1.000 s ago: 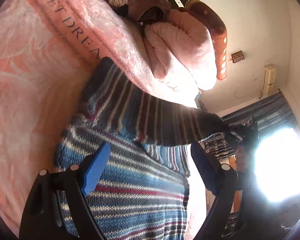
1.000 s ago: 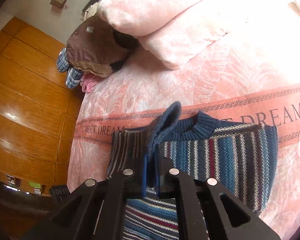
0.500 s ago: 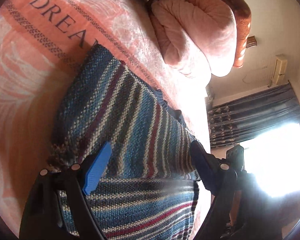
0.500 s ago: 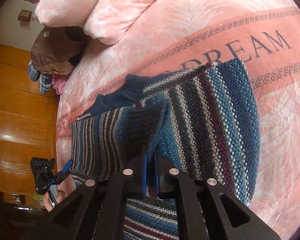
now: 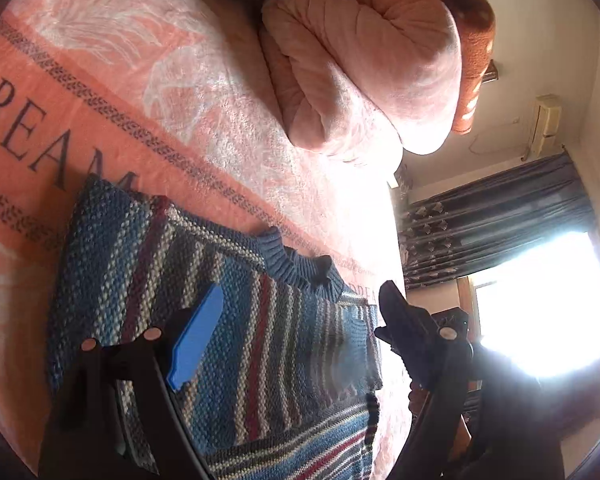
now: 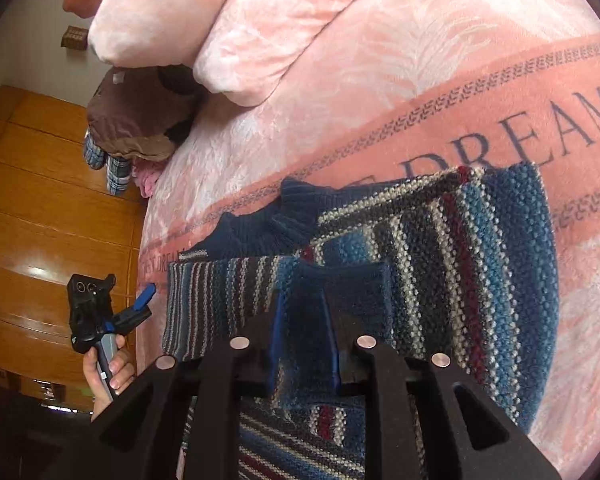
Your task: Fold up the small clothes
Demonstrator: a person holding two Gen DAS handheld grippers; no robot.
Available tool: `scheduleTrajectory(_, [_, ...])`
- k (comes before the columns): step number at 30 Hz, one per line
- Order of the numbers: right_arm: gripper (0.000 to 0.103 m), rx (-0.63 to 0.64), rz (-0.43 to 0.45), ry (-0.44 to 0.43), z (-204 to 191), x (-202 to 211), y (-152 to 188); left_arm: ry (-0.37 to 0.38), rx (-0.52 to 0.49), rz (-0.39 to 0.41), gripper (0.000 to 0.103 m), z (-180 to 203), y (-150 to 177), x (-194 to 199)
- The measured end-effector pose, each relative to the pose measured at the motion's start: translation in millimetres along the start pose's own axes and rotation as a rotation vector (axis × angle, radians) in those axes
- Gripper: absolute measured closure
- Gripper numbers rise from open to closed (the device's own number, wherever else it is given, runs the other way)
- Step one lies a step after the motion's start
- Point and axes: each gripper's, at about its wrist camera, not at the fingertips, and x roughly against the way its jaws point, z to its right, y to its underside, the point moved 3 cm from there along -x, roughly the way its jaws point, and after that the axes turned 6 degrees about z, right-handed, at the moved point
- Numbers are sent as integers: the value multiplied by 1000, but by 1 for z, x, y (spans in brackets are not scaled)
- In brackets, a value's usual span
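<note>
Here, on my left wrist camera, the left gripper (image 5: 296,320) stands with its fingers spread wide and nothing between them, hovering over the striped sweater (image 5: 228,312). The sweater lies flat on the pink blanket (image 5: 228,112), filling the frame from about 6 to 9 o'clock, its ribbed blue collar (image 5: 296,264) pointing toward 1 o'clock. A rolled pink quilt (image 5: 364,68) sits at 12 o'clock, and a dark curtain (image 5: 496,216) hangs beside a bright window at 3 o'clock.

On my right wrist camera, the right gripper (image 6: 304,320) is clamped on a dark blue sleeve cuff (image 6: 332,292), laid across the sweater's body. At 9 o'clock I see the left gripper (image 6: 100,312) held in a hand (image 6: 108,368), off the bed's edge, before a wooden wardrobe (image 6: 40,208).
</note>
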Motion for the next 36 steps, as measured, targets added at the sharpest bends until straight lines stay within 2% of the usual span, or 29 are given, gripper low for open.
scheduleTrajectory(1, [83, -14, -18, 5, 7, -8, 1, -25, 8, -22, 24, -7, 0, -10])
scheduleTrajectory(2, [90, -23, -38, 30, 16, -16, 3, -70, 12, -50, 24, -16, 2, -21])
scheduleTrajectory(3, [103, -19, -47, 48, 19, -21, 5, -126, 14, -80, 24, -27, 4, -30])
scheduleTrajectory(4, [103, -13, -49, 51, 25, -22, 6, -145, 5, -99, 30, -33, 7, -35])
scheduleTrajectory(6, [101, -38, -41, 28, 27, -14, 6, -160, -20, -96, 31, -28, 6, -32])
scheduleTrajectory(7, [96, -25, -28, 21, 22, -6, 8, -154, -36, -86, 31, -19, 7, -26])
scheduleTrajectory(9, [93, -7, -26, -49, 11, 10, 18, -58, -105, -92, 30, 6, 20, -12])
scheduleTrajectory(11, [93, 36, -52, -96, -1, 17, 34, 25, -141, -140, 29, 21, 44, -7])
scheduleTrajectory(12, [93, 43, -74, -101, -2, 15, 43, 41, -147, -184, 29, 24, 58, -11])
scheduleTrajectory(13, [93, 50, -101, -82, 0, 10, 51, 35, -153, -225, 29, 22, 71, -17])
scheduleTrajectory(14, [94, 63, -121, -28, 4, 2, 57, -2, -167, -262, 29, 17, 82, -26])
scheduleTrajectory(15, [103, 72, -135, 30, 10, -7, 63, -54, -191, -290, 30, 11, 91, -33])
scheduleTrajectory(17, [103, 75, -122, 44, 11, -8, 66, -75, -216, -271, 33, 9, 95, -33])
scheduleTrajectory(18, [98, 61, -110, 36, 8, -2, 65, -73, -204, -251, 33, 13, 94, -28])
scheduleTrajectory(20, [94, 72, -57, 9, 0, 19, 65, 13, -216, -228, 30, 27, 98, -13])
scheduleTrajectory(21, [94, 63, -40, 6, 3, 29, 68, 23, -238, -223, 29, 31, 102, -8])
scheduleTrajectory(23, [94, 8, -17, 14, 22, 40, 73, -55, -261, -253, 26, 23, 112, -14])
scheduleTrajectory(24, [95, -13, -20, 58, 35, 37, 76, -111, -259, -271, 26, 14, 115, -22])
scheduleTrajectory(26, [103, -31, -44, 81, 54, 29, 82, -108, -222, -264, 29, 2, 115, -24])
scheduleTrajectory(27, [103, -35, -37, 73, 54, 32, 82, -113, -206, -260, 29, 4, 113, -21])
scheduleTrajectory(28, [100, -57, -26, 69, 51, 39, 83, -113, -192, -247, 28, 7, 113, -13])
scheduleTrajectory(29, [83, -68, -7, 43, 46, 51, 83, -88, -179, -230, 26, 12, 114, 0])
scheduleTrajectory(30, [72, -65, 10, 15, 42, 66, 86, -53, -169, -219, 24, 17, 118, 15])
scheduleTrajectory(34, [69, -17, -3, -56, 16, 116, 129, 16, -158, -222, 16, 26, 161, 90])
scheduleTrajectory(36, [56, -3, -39, -56, 12, 138, 171, 14, -129, -235, 14, 22, 196, 128])
